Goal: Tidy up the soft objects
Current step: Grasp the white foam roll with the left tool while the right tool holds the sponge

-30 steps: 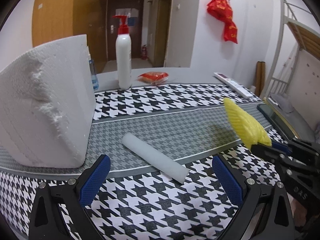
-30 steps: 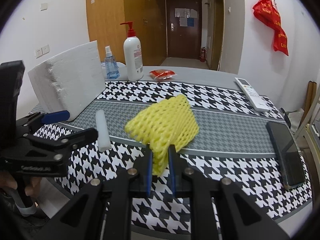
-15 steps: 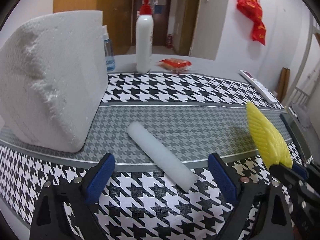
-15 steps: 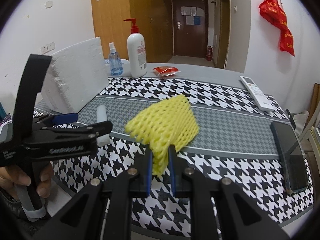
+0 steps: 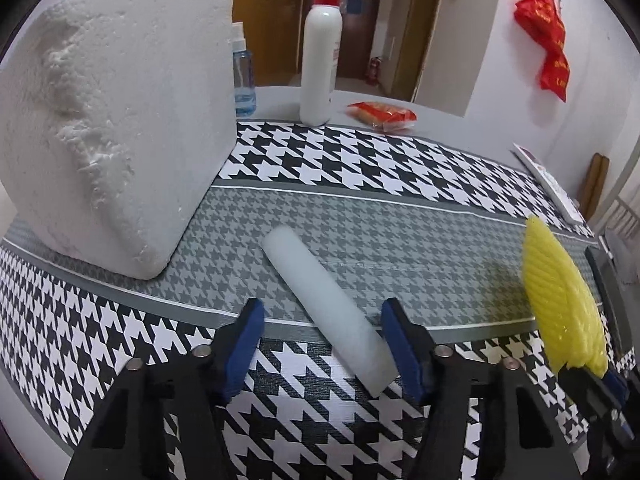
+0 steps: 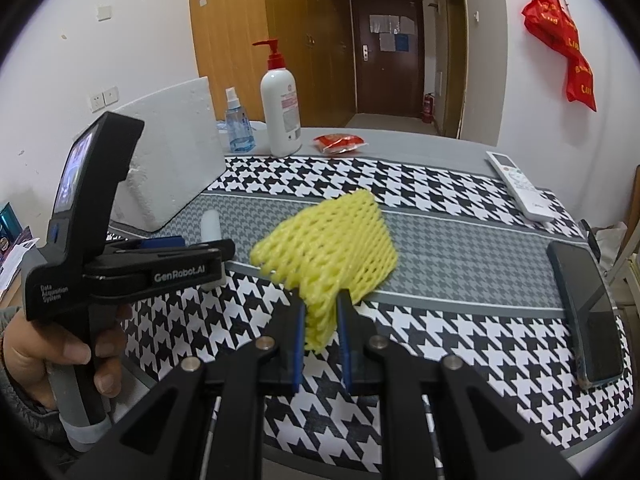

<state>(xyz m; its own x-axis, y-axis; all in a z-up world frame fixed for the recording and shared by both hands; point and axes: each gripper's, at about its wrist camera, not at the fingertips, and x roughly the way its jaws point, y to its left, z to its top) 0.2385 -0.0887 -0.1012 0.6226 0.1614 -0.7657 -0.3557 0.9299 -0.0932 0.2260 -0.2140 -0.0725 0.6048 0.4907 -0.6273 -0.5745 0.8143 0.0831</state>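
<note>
Two tools are engaged: yellow foam net (image 6: 332, 248) is pinched by the right tool (image 6: 320, 344). White foam tube (image 5: 328, 316) is being closed on by the left tool (image 5: 322, 344), not yet gripped; a gentle squeeze is needed next.

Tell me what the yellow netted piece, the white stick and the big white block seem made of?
Yellow net sleeve: likely soft foam mesh, matte; open lattice buckles where pinched. White cylinder: probably foam, smooth, slightly translucent. Large white block: looks like polystyrene; grainy, crumbled gouge.

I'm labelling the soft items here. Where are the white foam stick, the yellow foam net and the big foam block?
white foam stick (image 5: 320, 304), left wrist view, middle of its length.
yellow foam net (image 6: 332, 248), right wrist view, centre of the mesh.
big foam block (image 5: 120, 140), left wrist view, its broad front face.
</note>
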